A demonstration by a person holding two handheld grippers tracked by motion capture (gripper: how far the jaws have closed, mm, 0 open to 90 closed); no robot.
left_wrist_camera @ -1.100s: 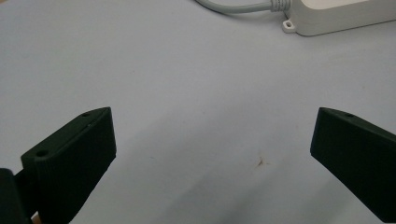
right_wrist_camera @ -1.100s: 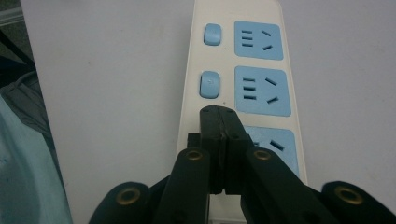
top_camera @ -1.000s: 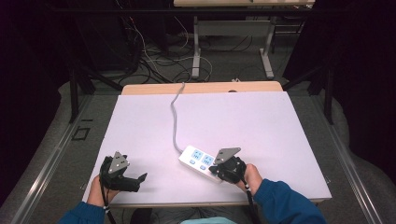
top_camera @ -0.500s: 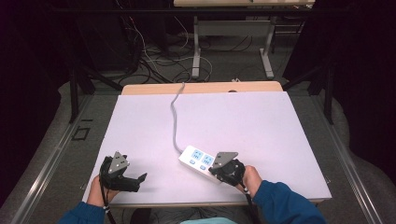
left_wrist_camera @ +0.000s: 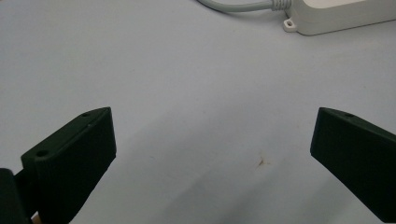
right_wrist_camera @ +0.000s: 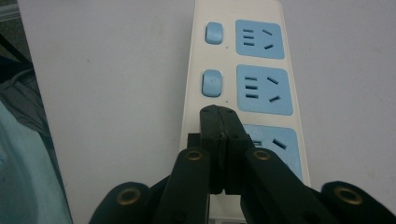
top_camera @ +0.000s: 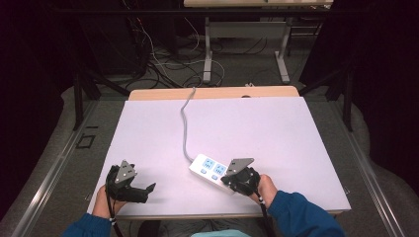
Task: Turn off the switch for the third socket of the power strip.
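Power strip [top_camera: 213, 171] lies on tabletop [top_camera: 276, 133], near front edge, cord [top_camera: 185, 128] trailing away. Right gripper [right_wrist_camera: 218, 116] jaws clenched together, tip over third switch spot. Left gripper [left_wrist_camera: 212, 154] jaws spread wide, holding nothing, above bare tabletop.

Risks: strip slides under press; tip slips onto neighbouring socket [right_wrist_camera: 265, 90].

Hidden: third switch beneath jaws; whether tip touches strip; strip's near end.

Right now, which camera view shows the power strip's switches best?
The right gripper view: two blue switches sit close and sharp beside their sockets on the power strip, just past the shut right tool. The high view shows the strip small, switches as dots. The left gripper view catches one white end.
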